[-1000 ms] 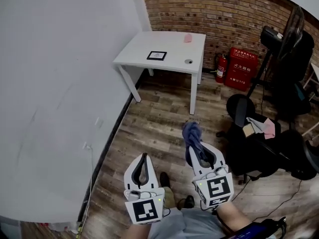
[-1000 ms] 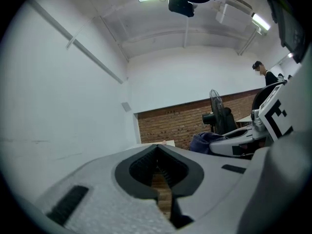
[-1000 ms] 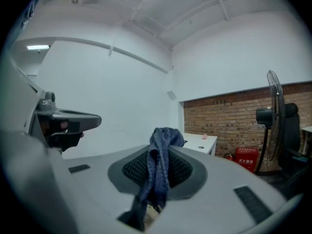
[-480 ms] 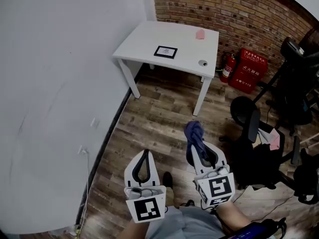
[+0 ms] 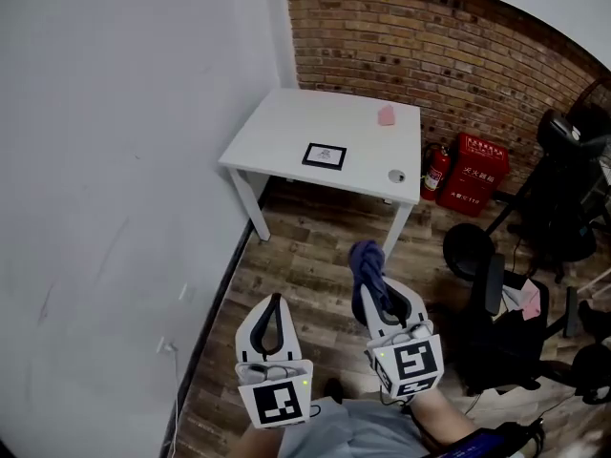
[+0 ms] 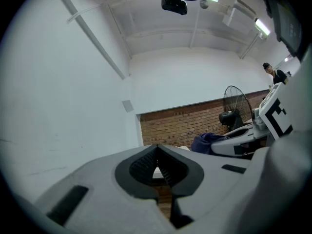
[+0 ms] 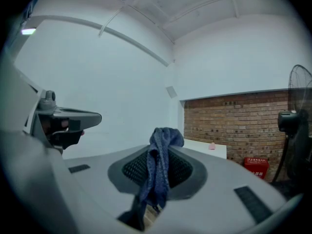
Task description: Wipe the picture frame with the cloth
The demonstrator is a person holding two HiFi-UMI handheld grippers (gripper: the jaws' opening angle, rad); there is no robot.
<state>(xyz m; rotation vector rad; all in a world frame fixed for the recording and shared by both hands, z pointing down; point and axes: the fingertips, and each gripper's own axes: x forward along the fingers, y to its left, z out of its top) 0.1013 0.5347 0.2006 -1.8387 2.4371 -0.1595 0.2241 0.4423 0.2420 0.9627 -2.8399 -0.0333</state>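
A small black picture frame (image 5: 325, 156) lies flat near the middle of the white table (image 5: 277, 136) against the brick wall, well ahead of both grippers. My right gripper (image 5: 370, 277) is shut on a dark blue cloth (image 5: 367, 267), which bunches above the jaw tips and hangs down between them (image 7: 158, 172). My left gripper (image 5: 275, 305) is held beside it, shut with nothing in it; its jaw tips meet (image 6: 157, 153). Both grippers are held over the wooden floor, short of the table.
A pink object (image 5: 386, 115) and a small round object (image 5: 396, 176) also sit on the table. A red fire-extinguisher box (image 5: 472, 170) and extinguisher (image 5: 431, 168) stand by the brick wall. Black office chairs (image 5: 487, 294) and a fan (image 5: 573, 151) crowd the right. A white wall (image 5: 115, 160) runs along the left.
The view has shifted so the table and frame appear lower and nearer. Both grippers keep the same pose, the cloth still held in the right one.
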